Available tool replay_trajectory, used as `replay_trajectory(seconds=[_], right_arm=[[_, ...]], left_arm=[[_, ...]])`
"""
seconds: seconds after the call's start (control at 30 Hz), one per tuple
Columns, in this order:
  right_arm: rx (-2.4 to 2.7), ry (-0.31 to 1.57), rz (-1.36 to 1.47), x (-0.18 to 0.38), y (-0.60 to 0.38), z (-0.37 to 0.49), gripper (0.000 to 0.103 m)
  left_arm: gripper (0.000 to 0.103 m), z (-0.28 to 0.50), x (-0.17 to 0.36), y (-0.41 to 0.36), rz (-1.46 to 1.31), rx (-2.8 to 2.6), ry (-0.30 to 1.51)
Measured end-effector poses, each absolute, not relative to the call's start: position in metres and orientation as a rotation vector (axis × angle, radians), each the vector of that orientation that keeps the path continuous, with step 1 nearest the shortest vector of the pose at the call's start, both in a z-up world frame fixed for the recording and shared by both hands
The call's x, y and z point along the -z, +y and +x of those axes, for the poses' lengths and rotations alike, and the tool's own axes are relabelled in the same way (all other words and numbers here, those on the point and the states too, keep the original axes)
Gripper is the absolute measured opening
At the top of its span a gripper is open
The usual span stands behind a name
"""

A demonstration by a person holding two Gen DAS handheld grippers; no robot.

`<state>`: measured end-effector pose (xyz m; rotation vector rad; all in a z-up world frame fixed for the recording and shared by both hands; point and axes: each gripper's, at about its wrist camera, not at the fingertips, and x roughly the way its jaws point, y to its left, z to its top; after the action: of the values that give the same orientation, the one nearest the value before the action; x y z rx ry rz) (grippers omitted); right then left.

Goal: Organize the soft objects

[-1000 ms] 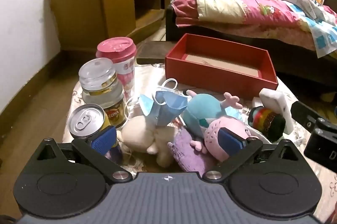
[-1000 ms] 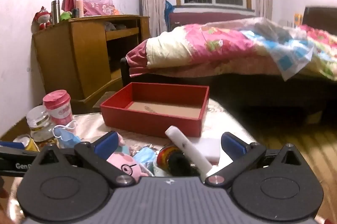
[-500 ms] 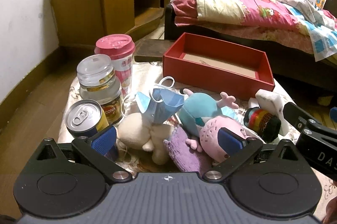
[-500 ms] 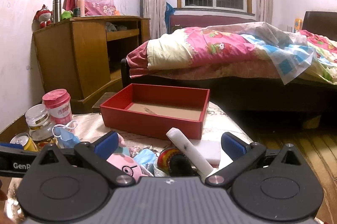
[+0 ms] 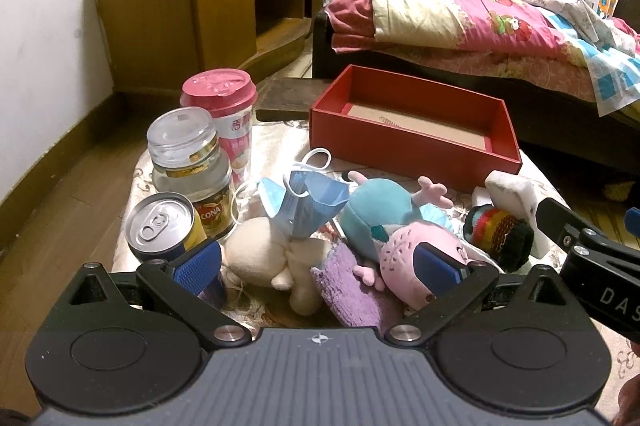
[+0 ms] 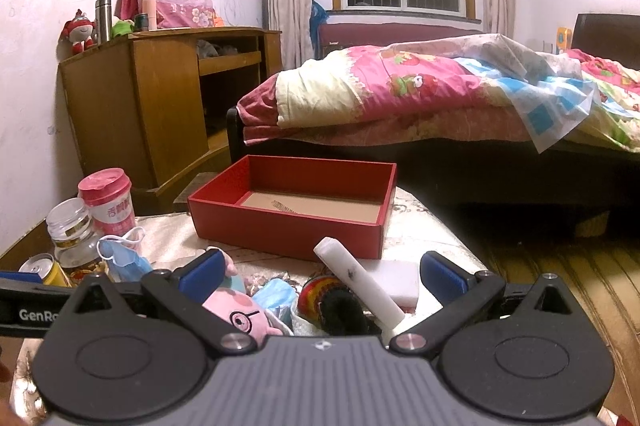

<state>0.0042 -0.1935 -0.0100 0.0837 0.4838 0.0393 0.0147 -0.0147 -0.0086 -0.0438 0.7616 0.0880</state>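
Soft things lie heaped on the low table: a cream plush [image 5: 260, 246], a blue face mask [image 5: 308, 201], a teal plush [image 5: 380, 211], a pink pig plush [image 5: 400, 250] and a purple cloth [image 5: 352, 290]. My left gripper [image 5: 316, 266] hangs open just before this heap, holding nothing. My right gripper [image 6: 322, 274] is open too, over the pig plush [image 6: 240, 314], a rainbow-and-black fuzzy item [image 6: 324, 296] and a white foam stick [image 6: 360, 282]. Behind the heap stands the red box [image 5: 416, 121], with almost nothing in it.
Hard items crowd the table's left side: a drink can [image 5: 160, 226], a glass jar [image 5: 188, 161] and a pink cup [image 5: 224, 105]. A white foam block [image 6: 400, 284] lies at the right. A bed [image 6: 420, 97] and a wooden cabinet [image 6: 152, 105] stand beyond.
Both grippers have only drifted slightly and stay open. Nothing on the table has moved or been taken hold of.
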Motion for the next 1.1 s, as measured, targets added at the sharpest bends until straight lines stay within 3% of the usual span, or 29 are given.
replay_trajectory(seconds=[1.1], right_arm=[[-0.036,0.506,0.089,0.0126,-0.1969,0.0050,0.084]], left_arm=[[0.097,0.0151,0.0102,-0.0187,-0.037,-0.080,0.770]])
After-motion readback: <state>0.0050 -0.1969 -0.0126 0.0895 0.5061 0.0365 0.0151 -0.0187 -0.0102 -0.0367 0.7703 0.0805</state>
